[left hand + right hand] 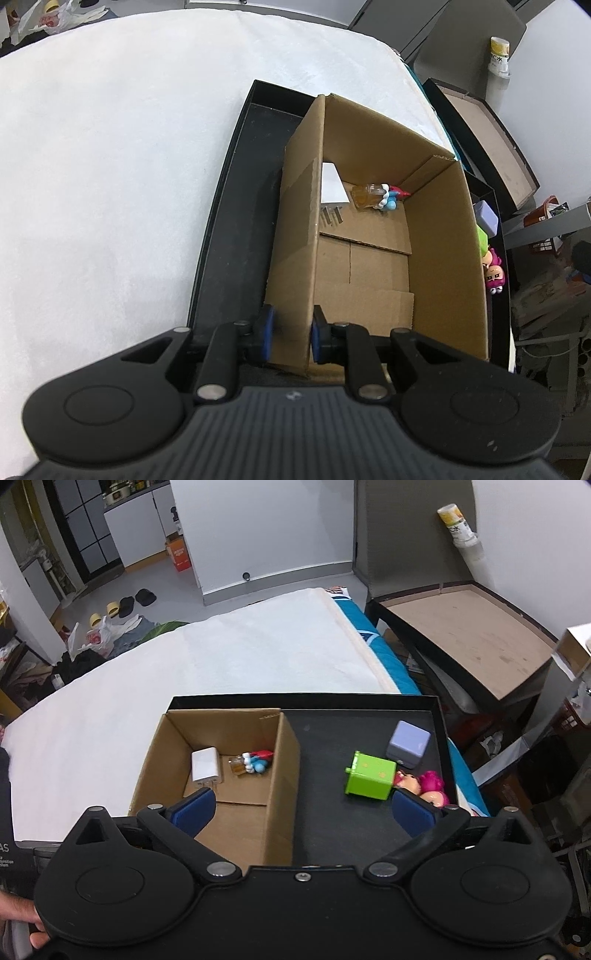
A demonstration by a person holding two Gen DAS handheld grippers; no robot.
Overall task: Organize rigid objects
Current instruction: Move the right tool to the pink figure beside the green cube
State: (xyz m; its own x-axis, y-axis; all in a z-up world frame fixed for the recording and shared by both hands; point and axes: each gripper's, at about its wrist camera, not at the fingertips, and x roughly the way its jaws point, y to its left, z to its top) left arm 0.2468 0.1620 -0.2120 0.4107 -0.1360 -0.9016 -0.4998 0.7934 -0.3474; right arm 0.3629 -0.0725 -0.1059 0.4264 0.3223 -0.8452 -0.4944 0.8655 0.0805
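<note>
An open cardboard box (pixel 284 775) stands in the left part of a black tray (pixel 332 827). Inside it lie a white charger (pixel 205 764), a small amber bottle (pixel 237 765) and a blue, white and red toy (pixel 256 761). My left gripper (pixel 291 334) is shut on the box's near left wall (pixel 295 258). My right gripper (pixel 303 812) is open and empty above the tray's near side. On the tray to the right lie a green cube (pixel 371 775), a lilac cube (pixel 408 744) and a pink doll (pixel 424 786).
The tray sits on a white bed (pixel 221 657) near its right edge. A brown and black side table (pixel 469 638) stands to the right. Bags and slippers lie on the floor at the far left (pixel 110 627).
</note>
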